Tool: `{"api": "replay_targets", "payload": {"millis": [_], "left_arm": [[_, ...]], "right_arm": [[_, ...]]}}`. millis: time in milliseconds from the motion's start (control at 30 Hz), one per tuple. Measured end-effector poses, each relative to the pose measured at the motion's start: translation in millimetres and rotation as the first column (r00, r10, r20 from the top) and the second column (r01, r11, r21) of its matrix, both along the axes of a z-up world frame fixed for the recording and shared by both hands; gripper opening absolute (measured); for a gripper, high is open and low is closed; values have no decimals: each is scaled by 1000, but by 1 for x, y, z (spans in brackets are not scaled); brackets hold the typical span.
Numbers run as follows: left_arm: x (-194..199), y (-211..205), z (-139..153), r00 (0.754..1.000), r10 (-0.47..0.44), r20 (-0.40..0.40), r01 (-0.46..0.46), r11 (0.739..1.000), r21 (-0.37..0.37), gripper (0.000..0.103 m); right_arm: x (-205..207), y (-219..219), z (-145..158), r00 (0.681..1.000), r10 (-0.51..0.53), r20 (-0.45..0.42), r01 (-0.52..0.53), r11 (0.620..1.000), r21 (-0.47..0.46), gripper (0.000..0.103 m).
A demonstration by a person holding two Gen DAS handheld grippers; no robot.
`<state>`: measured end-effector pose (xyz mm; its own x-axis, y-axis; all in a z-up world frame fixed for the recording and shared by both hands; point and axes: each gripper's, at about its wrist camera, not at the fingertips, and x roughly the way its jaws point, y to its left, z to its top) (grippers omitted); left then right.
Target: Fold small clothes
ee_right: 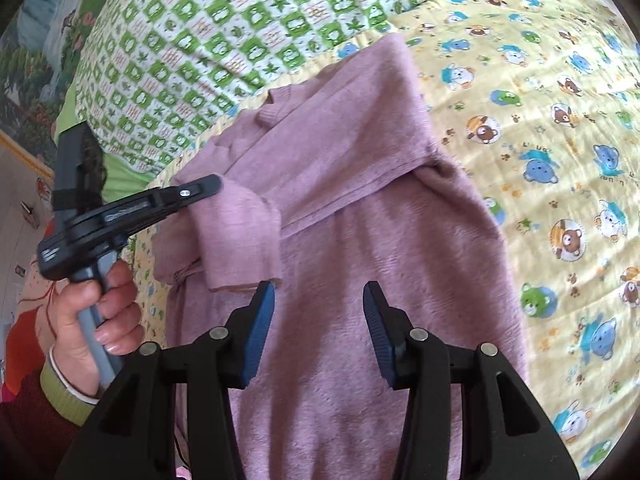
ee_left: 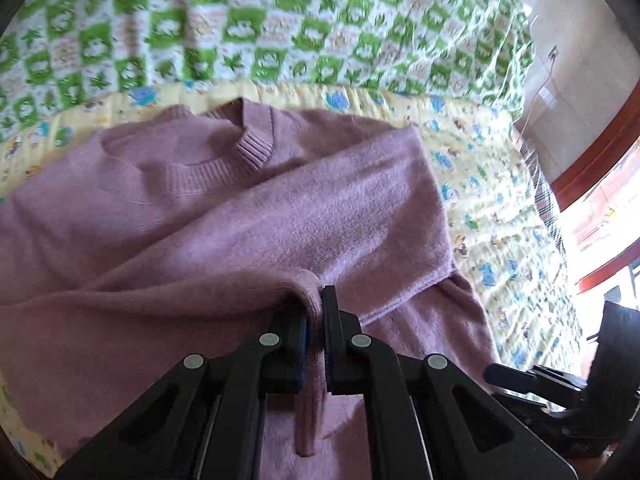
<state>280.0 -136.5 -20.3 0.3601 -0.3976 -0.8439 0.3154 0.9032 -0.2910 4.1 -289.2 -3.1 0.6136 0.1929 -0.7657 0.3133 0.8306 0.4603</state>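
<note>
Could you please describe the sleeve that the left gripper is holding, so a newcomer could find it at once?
On the yellow bear-print quilt lies a pink sweater. The sleeve is lifted over its body, pinched in the shut left gripper, unlike the flat parts.

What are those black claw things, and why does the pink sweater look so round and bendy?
Those claws are grippers, tools a person squeezes by hand. Each carries a wide-eyed camera that bends the view. One picture looks along the left gripper, which is shut on a fold of the pink sweater. The other looks along the right gripper, open above the sweater, holding nothing. There you also see the person's hand gripping the left tool. The sweater lies on a yellow bear blanket, beside a green checked quilt.
</note>
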Motion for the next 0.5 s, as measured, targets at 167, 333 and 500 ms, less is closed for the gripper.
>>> {"api": "replay_targets", "payload": {"millis": [167,333,500], "left_arm": [[14,7,-26,996,35,-80,-37,999,-33,7],[-15,44,-3,995,84,-48,-87,994,-62,26],[-70,115,14,960,280,13,-280,960,16,56]], "right_arm": [[13,-10,-8,1000,2,-15,-2,1000,-1,48],[36,3,-11,998,62,-12,-62,998,-19,48],[66,42,-14,981,194,-20,-195,975,-109,60]]}}
